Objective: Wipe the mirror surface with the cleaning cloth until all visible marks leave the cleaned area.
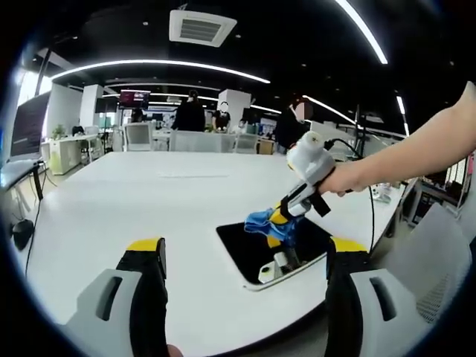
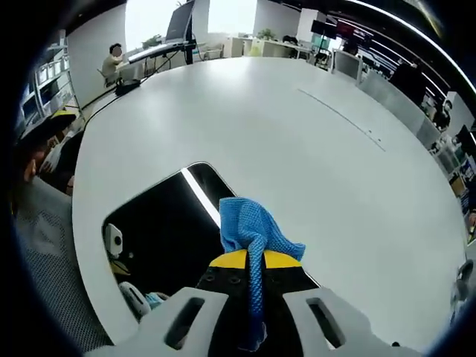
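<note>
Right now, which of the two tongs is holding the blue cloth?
The right tongs, shut on the blue cloth over the mirror. The left tongs are spread wide and empty above the white table.

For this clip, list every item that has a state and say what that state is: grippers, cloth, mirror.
Left gripper: open, jaws wide apart, nothing between them, held above the table.
Right gripper: shut on the cloth, tips down over the mirror.
Cloth: blue, bunched, pinched between the jaws, hanging onto the mirror.
Mirror: lying flat on the table, reflecting a ceiling light and the gripper; marks cannot be told.
Table: white, bare around the mirror.
</note>
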`<state>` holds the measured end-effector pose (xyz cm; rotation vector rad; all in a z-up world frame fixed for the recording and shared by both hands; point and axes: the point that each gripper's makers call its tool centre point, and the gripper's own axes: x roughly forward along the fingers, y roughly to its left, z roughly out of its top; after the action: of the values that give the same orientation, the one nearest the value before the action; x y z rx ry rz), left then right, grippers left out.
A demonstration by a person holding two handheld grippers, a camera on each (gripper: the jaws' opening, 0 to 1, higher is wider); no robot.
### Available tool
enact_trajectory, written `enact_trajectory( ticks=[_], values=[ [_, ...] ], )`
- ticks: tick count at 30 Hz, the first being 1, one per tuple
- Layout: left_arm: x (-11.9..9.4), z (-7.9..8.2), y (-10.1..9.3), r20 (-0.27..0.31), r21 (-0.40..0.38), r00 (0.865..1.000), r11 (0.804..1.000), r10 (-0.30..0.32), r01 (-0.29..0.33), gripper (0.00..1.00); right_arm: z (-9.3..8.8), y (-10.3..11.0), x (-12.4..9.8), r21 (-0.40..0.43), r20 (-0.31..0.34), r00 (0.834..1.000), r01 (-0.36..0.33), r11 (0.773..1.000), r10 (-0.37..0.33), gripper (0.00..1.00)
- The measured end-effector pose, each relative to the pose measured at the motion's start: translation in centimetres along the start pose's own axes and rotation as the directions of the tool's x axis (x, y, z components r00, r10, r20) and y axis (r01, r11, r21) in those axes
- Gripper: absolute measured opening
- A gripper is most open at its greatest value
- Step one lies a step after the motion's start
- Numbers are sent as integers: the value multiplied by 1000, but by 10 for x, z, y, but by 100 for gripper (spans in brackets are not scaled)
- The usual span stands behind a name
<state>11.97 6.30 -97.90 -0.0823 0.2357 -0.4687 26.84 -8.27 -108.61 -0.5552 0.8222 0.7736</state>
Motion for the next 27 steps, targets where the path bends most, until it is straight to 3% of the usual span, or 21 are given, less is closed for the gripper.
enact_trajectory(
  ticks=[27],
  values=[
    [0,1,-2,5,-4,1000,1000,-5,5,87,8,-15,9,-23,-13,999,29,999,-29,0]
  ],
)
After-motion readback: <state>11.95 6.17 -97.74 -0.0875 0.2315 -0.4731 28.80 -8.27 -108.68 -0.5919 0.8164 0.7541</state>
